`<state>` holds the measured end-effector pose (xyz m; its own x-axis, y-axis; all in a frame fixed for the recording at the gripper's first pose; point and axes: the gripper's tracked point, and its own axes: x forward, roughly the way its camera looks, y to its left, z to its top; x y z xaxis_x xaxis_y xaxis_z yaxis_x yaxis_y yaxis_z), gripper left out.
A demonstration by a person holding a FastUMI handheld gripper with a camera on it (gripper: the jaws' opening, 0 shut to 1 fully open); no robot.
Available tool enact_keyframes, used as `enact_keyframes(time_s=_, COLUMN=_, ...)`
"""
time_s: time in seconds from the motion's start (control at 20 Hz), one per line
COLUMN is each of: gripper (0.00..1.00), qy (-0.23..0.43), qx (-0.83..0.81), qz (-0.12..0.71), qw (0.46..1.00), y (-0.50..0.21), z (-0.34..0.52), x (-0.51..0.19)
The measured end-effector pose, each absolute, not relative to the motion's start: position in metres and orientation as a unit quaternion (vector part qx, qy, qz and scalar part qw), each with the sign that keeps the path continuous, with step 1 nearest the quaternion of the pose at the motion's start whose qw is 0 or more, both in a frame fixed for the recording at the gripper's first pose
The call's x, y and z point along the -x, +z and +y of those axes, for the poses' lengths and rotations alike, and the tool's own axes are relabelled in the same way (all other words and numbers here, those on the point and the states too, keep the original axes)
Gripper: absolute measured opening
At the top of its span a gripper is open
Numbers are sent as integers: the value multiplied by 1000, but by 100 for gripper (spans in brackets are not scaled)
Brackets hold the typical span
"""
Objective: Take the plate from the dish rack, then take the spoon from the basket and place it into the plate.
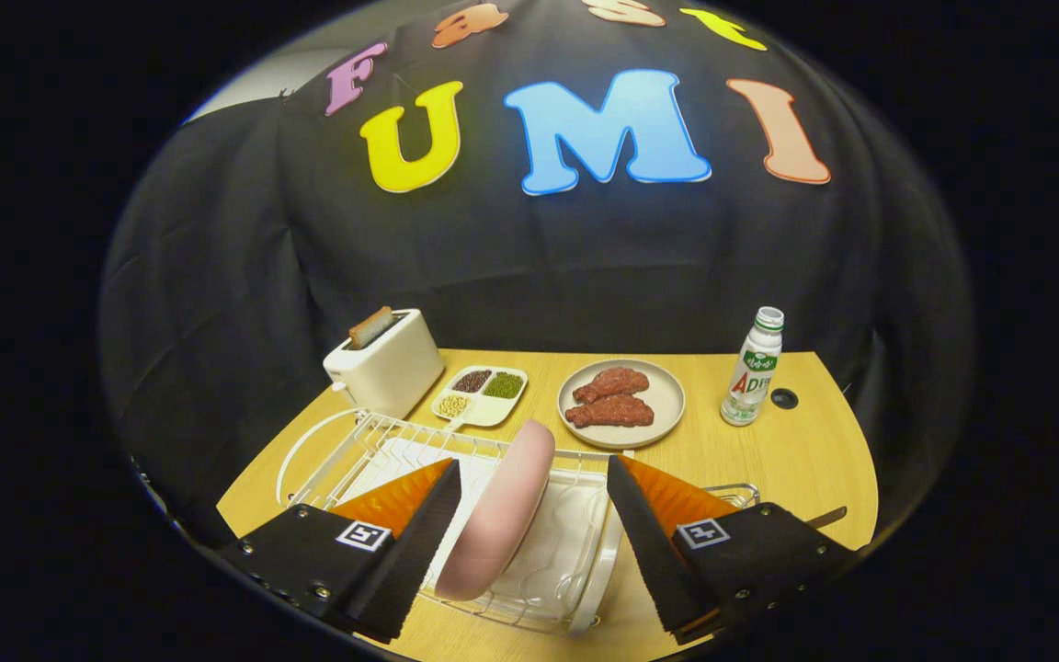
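— What are your tongs doing right now?

— My gripper [534, 487] is spread wide, its two fingers low in the frame, one at lower left and one at lower right. Neither presses on anything.

— And the plate?

— The pink plate [500, 522] stands on edge in the white wire dish rack [373, 439], at the bottom centre of the frame, right in the gap between my fingers. It sits nearer my left finger than my right; whether that finger touches its rim I cannot tell. Under the wires lies the rack's clear drip tray [566, 552].

— What about the spoon and the basket?

— I cannot make out either one here.

— What lies beyond the rack?

— The wooden table [805, 460] runs on toward the black cloth wall. Left of centre, just past the rack, stands a cream toaster [387, 368] with a slice of bread [370, 326] poking up from its slot. Beside it, toward the middle, is a divided dish [483, 395] holding beans and grains of different colours. Right of that, a round beige plate [621, 402] carries two pieces of raw meat [610, 397]. Further right, near a dark hole in the table top, stands a small white bottle [753, 368] with a green cap
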<state>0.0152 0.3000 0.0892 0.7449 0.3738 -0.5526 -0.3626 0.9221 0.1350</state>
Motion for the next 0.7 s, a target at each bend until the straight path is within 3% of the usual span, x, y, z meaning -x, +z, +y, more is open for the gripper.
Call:
enact_keyframes(time_s=0.3, gripper=99, qy=213, qx=-16, qz=447, qw=869, y=34, z=313, x=-4)
enact_keyframes(time_s=0.7, gripper=99, qy=221, qx=-46, qz=543, qw=809, y=7, z=339, x=4)
